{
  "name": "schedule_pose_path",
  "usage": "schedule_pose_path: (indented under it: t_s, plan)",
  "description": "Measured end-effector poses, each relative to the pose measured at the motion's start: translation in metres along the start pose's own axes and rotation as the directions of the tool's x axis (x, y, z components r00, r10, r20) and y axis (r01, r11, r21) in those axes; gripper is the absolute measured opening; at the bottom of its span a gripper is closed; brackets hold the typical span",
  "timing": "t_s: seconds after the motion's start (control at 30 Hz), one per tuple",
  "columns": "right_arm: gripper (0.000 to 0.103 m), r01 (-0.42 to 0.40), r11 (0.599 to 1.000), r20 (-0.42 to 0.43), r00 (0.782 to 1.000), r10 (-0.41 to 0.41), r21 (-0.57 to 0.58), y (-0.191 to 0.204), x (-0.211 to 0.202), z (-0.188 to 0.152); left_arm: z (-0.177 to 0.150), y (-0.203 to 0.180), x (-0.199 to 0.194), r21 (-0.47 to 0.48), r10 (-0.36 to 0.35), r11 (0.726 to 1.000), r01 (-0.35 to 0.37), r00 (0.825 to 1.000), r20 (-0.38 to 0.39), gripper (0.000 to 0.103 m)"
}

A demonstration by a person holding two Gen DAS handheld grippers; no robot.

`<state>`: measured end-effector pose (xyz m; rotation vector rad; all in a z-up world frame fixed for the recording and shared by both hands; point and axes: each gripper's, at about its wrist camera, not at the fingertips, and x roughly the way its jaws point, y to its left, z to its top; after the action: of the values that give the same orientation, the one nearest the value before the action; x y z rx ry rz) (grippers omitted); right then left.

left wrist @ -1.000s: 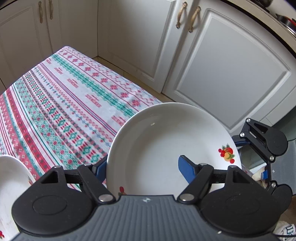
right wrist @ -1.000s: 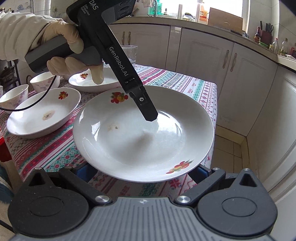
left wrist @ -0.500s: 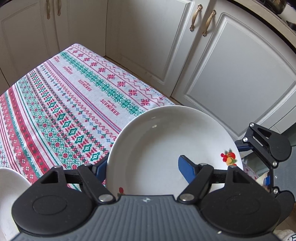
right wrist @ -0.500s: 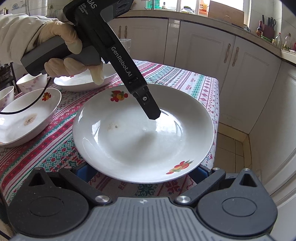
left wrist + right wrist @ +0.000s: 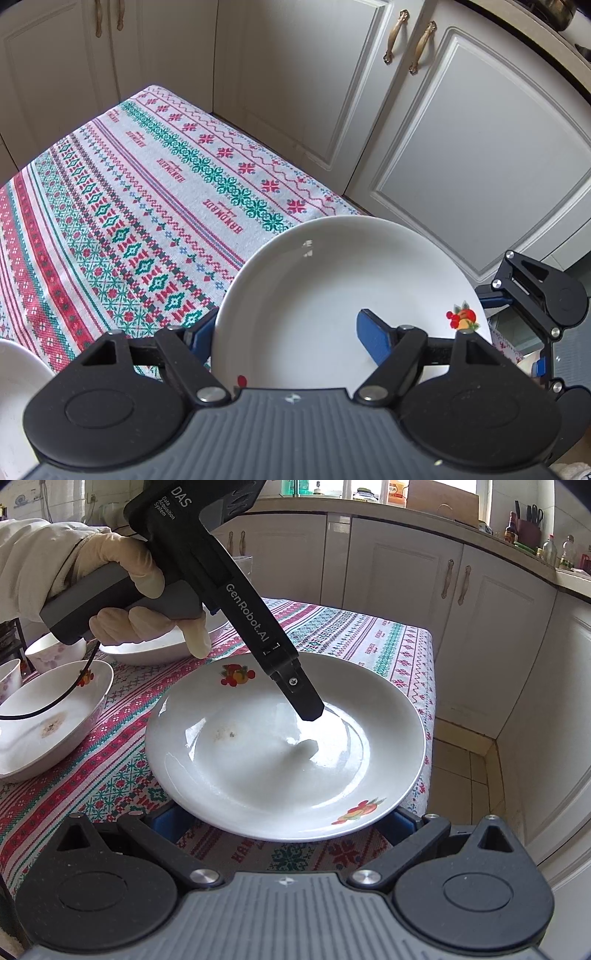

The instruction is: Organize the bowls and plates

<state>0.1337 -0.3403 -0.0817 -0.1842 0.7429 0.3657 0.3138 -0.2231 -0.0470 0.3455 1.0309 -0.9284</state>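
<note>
A white plate (image 5: 280,760) with fruit decals sits low over the near right corner of the table, on the patterned tablecloth (image 5: 118,775). I cannot tell whether it rests on the cloth. My left gripper (image 5: 286,334) straddles the rim of the plate (image 5: 332,288), one blue pad outside and one inside. Its jaws are opening, with the rim still between the pads. A gloved hand (image 5: 122,572) holds that left gripper (image 5: 310,709), which reaches down into the plate. My right gripper (image 5: 280,823) is open, its fingers spread under the near rim.
A stained shallow bowl (image 5: 48,716) lies on the left, with small flowered bowls (image 5: 55,653) and another dish (image 5: 155,646) behind it. White cabinets (image 5: 480,609) stand close past the table's right and far edges (image 5: 430,701). The far half of the tablecloth (image 5: 147,192) is bare.
Both grippers and the plate have shifted together along the table and slightly lower. The bowls on the left have slid towards the frame's edge. The plate keeps its place between the left gripper's pads.
</note>
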Motion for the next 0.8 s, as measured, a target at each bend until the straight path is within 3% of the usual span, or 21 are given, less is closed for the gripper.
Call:
schedule_pose_path:
  t_s: [0.43, 0.8]
  plan:
    - [0.103, 0.04, 0.998, 0.012, 0.999, -0.04, 0.039, 0.004, -0.031, -0.005, -0.017, -0.016, -0.064, -0.015, 0.095, 0.995, -0.094, 0.984, 0.148, 0.087]
    - [0.103, 0.046, 0.999, 0.107, 0.993, -0.047, 0.013, 0.047, -0.077, -0.011, -0.082, -0.052, -0.126, -0.022, 0.196, 0.98, -0.196, 0.951, 0.238, 0.089]
